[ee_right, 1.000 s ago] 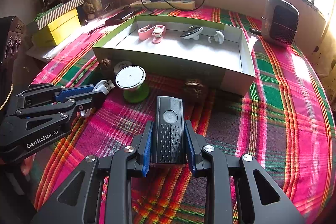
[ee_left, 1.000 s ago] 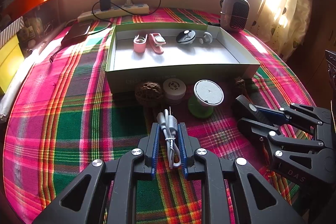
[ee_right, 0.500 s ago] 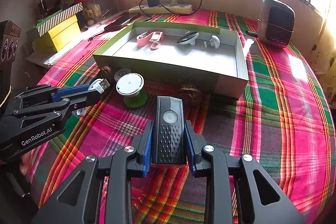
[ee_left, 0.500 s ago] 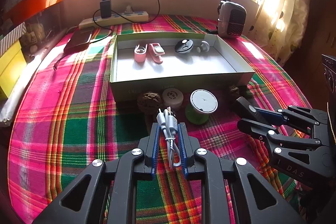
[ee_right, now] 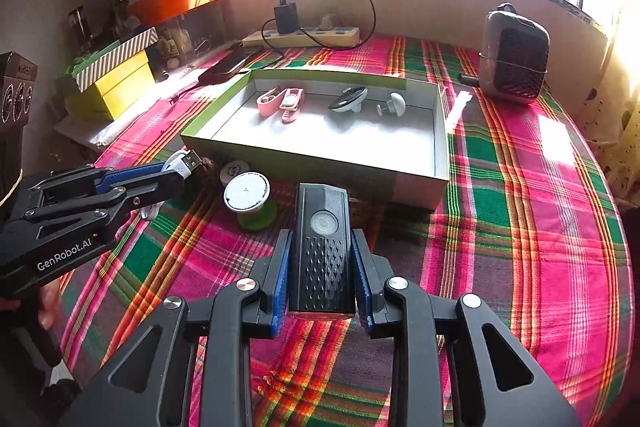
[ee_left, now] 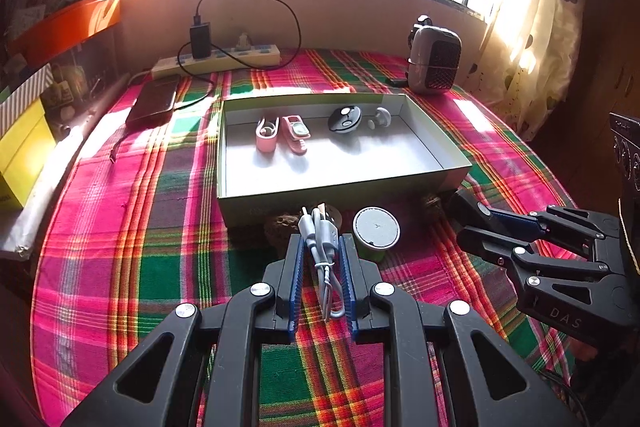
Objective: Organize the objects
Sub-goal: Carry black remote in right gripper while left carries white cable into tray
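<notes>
My left gripper point(ee_left: 320, 247) is shut on a coiled grey USB cable point(ee_left: 322, 239), held above the plaid cloth in front of the open green box point(ee_left: 340, 191). My right gripper point(ee_right: 322, 247) is shut on a black bike light point(ee_right: 322, 247), also raised before the box point(ee_right: 312, 163). The box holds two pink clips point(ee_left: 280, 135), a black-and-white round gadget point(ee_left: 345, 119) and a white knob point(ee_left: 381, 117). In the right wrist view the left gripper point(ee_right: 176, 175) shows with the cable's plug point(ee_right: 188, 163).
A white-topped green spool point(ee_left: 376, 233), a small round white disc point(ee_right: 234, 171) and brown walnut-like lumps point(ee_left: 282, 227) lie by the box front. A power strip point(ee_left: 216, 61), a dark phone point(ee_left: 154, 101), a small heater point(ee_left: 434, 61) and yellow boxes point(ee_right: 116, 87) stand around.
Both grippers have risen and drawn back from the box with their loads still held; the table objects look smaller and lower in both views.
</notes>
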